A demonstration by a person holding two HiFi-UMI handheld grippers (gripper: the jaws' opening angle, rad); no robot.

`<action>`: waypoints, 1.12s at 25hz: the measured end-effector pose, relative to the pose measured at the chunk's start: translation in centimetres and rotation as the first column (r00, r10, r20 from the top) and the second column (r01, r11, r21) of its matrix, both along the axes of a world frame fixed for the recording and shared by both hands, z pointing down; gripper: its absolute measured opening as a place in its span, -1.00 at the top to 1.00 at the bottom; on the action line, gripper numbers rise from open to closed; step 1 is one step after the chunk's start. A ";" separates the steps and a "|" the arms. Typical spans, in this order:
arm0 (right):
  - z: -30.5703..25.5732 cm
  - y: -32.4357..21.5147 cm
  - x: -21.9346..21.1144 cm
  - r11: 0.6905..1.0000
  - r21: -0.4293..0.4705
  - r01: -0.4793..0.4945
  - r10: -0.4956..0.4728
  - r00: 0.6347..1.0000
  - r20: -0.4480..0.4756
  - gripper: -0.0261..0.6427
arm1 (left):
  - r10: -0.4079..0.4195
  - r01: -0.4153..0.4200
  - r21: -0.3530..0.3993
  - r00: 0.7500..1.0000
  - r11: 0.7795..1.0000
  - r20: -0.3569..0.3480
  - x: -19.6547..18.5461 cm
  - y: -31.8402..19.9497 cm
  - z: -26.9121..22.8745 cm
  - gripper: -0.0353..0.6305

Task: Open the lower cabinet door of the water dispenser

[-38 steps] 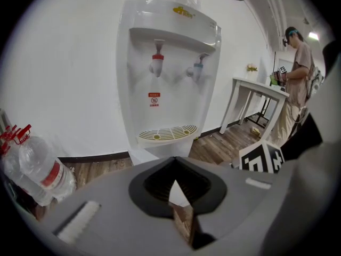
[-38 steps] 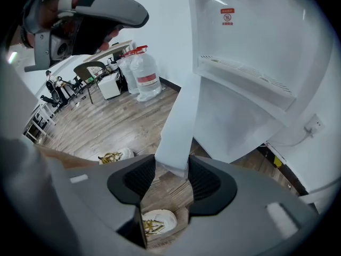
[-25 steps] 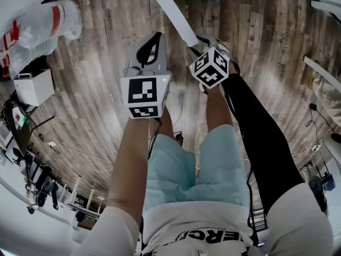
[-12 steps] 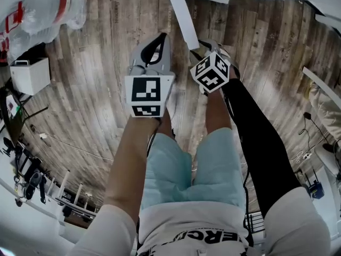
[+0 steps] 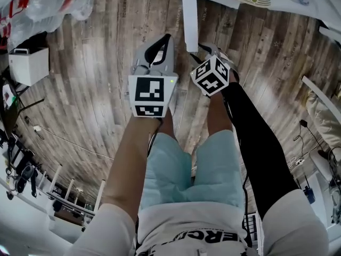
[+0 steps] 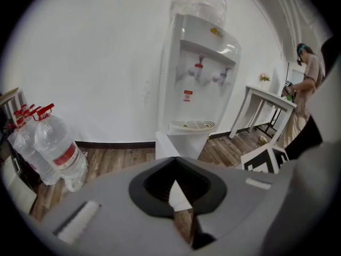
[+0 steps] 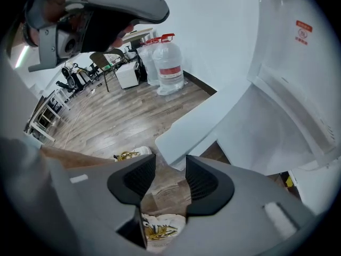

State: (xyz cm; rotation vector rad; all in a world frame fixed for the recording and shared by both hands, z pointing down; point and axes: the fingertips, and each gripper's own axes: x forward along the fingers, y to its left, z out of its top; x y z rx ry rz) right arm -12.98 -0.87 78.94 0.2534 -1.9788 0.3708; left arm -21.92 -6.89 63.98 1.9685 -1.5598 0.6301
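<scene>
At the dispenser (image 6: 200, 63), door (image 7: 197, 127) ajar
Hook its edge with the parted right gripper (image 7: 170, 183) (empty); left gripper (image 6: 178, 191) closed, idle.

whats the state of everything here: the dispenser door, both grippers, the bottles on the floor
lower cabinet door: open, swung out from the water dispenser
left gripper: shut, nothing held
right gripper: open, empty; the door lies ahead of its jaws, not gripped
spare water bottles: upright on the floor by the wall, capped
</scene>
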 end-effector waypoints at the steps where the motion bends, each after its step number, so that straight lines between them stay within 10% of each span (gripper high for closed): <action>1: 0.0 0.1 -0.4 1.000 -0.002 0.007 -0.007 1.000 0.001 0.41 | -0.005 0.005 0.000 1.000 1.000 -0.001 -0.3 0.1 0.0 0.72; 28: 0.7 1.0 -12.8 0.999 -0.019 0.050 -0.050 0.998 0.025 0.41 | -0.100 0.099 0.007 0.994 0.995 0.041 -12.2 0.9 0.2 0.72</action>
